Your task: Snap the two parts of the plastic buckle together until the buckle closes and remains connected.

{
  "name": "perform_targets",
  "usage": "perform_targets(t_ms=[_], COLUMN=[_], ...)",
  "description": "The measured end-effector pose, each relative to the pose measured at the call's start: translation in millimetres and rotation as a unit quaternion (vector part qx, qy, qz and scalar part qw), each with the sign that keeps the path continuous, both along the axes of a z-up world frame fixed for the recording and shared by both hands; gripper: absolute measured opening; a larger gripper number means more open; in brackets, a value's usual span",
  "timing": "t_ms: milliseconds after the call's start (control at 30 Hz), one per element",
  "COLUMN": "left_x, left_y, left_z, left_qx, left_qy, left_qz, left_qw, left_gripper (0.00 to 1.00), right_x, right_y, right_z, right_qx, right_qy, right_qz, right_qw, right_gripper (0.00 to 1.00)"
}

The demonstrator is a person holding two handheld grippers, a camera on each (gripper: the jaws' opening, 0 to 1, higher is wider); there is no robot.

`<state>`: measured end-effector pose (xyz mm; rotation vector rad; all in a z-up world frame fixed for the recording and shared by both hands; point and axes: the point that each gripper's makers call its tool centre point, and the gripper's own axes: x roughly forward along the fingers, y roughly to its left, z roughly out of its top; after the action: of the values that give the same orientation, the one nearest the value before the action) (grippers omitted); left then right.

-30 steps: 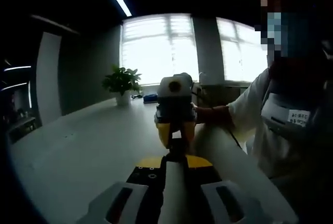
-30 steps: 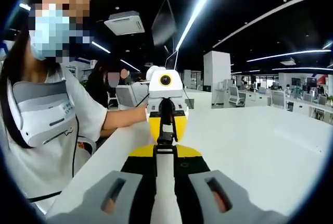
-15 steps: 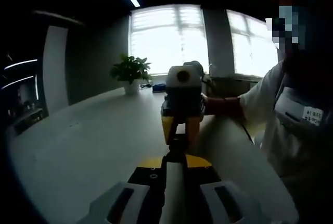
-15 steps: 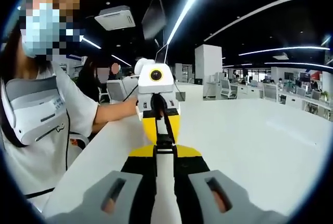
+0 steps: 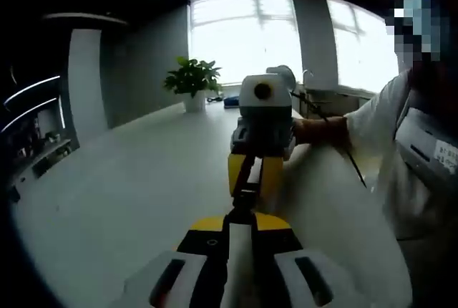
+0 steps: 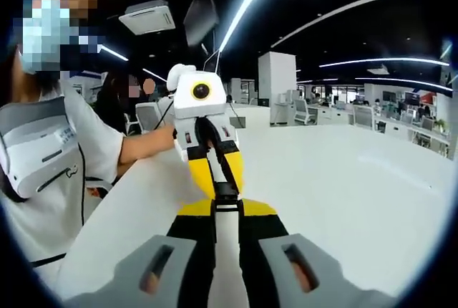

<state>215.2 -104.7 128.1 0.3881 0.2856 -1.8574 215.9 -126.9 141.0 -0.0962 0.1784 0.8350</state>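
Note:
My two grippers meet tip to tip above a white table [image 5: 129, 200]. In the left gripper view my left gripper [image 5: 241, 216] is shut on a small dark buckle part [image 5: 243, 199] at its tips. The right gripper [image 5: 252, 179], with yellow jaws, comes from straight ahead and touches the same spot. In the right gripper view my right gripper [image 6: 225, 205] is shut on a dark buckle part [image 6: 224, 192]. The left gripper [image 6: 215, 172] faces it, leaning to the left. The buckle is small and mostly hidden by the jaws, so I cannot tell whether its halves are joined.
A person in a white top [image 6: 50, 157] stands at the table's edge and holds both tools. A potted plant [image 5: 192, 82] stands at the far end by bright windows [image 5: 247, 36]. The table [image 6: 343, 193] is broad; desks and chairs stand far behind.
Both views have swung. The grippers stay tip to tip. The right gripper now looks closer and further right in the left view; the left gripper leans more to the left in the right view.

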Motion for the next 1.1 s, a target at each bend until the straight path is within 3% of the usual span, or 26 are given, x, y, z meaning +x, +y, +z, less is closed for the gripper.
perform_targets(t_ms=[33,67,100,133,167,233,400,833,1100], left_x=[-12.3,-1.5,3.8,-0.5,0.2,-2.3,-1.1,0.7,2.4], left_y=[-4.0,-1.2,0.7,4.2,5.0,8.1,3.9,1.4,2.2], left_z=[9.0,1.3,1.1,4.4,13.3,19.1,4.2,2.2,9.8], left_qx=[-0.022,0.000,0.007,0.007,-0.016,-0.023,-0.004,-0.010,-0.029], left_qy=[0.039,0.005,-0.030,-0.029,-0.034,-0.005,-0.028,-0.023,-0.022], left_qz=[-0.016,0.001,0.005,0.000,-0.003,-0.007,-0.005,-0.005,-0.003], left_qw=[0.9989,1.0000,0.9995,0.9996,0.9993,0.9997,0.9996,0.9997,0.9993], left_gripper=[0.08,0.08,0.09,0.09,0.09,0.09,0.09,0.11,0.12], right_x=[-8.2,0.5,1.2,-0.3,-0.1,-2.5,-0.3,2.8,4.0], right_y=[12.6,4.5,4.5,7.0,8.5,8.8,7.5,5.2,4.1], right_z=[2.7,0.3,-2.6,1.0,9.3,14.8,3.6,2.3,8.5], right_qx=[0.022,-0.011,-0.021,-0.015,0.001,0.018,-0.011,-0.010,-0.004], right_qy=[0.010,-0.007,-0.002,-0.001,-0.012,-0.016,-0.008,-0.010,-0.022], right_qz=[0.034,0.004,-0.007,0.001,0.005,0.009,0.007,0.005,0.008], right_qw=[0.9991,0.9999,0.9997,0.9999,0.9999,0.9997,0.9999,0.9999,0.9997], right_gripper=[0.08,0.08,0.08,0.08,0.08,0.08,0.09,0.09,0.09])
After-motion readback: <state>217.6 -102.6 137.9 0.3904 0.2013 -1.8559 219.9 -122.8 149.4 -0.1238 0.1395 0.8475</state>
